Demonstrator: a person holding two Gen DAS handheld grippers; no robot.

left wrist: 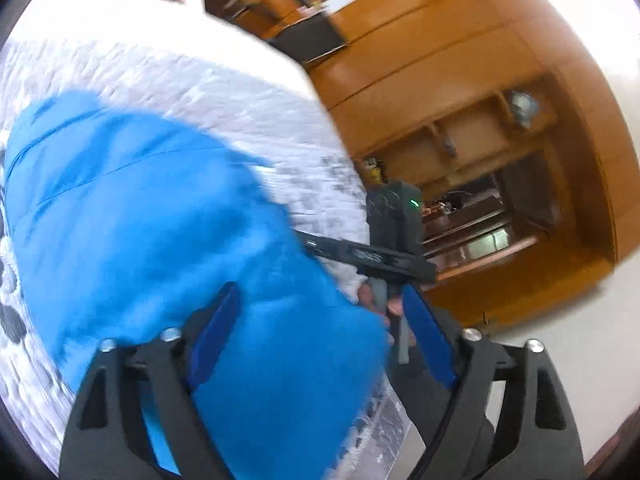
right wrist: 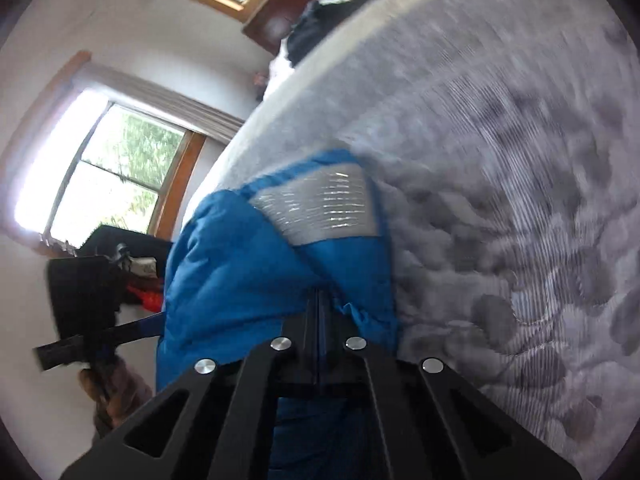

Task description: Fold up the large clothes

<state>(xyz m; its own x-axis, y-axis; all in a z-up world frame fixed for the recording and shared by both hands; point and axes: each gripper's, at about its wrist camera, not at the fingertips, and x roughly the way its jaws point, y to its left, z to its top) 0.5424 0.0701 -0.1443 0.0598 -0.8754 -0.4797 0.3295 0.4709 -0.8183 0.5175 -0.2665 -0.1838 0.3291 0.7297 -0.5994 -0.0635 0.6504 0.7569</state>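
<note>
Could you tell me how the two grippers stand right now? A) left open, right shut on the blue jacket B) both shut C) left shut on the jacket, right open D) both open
A: the left gripper has its pads spread wide, while the right gripper is pinched on the blue jacket.

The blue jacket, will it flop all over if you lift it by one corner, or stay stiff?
Probably floppy: the blue jacket bunches and sags where the right claw is shut on its edge. It looks puffy, so likely light for its size. Its smooth fabric may slide easily across the bed cover, and the open left claw isn't steadying it.
</note>
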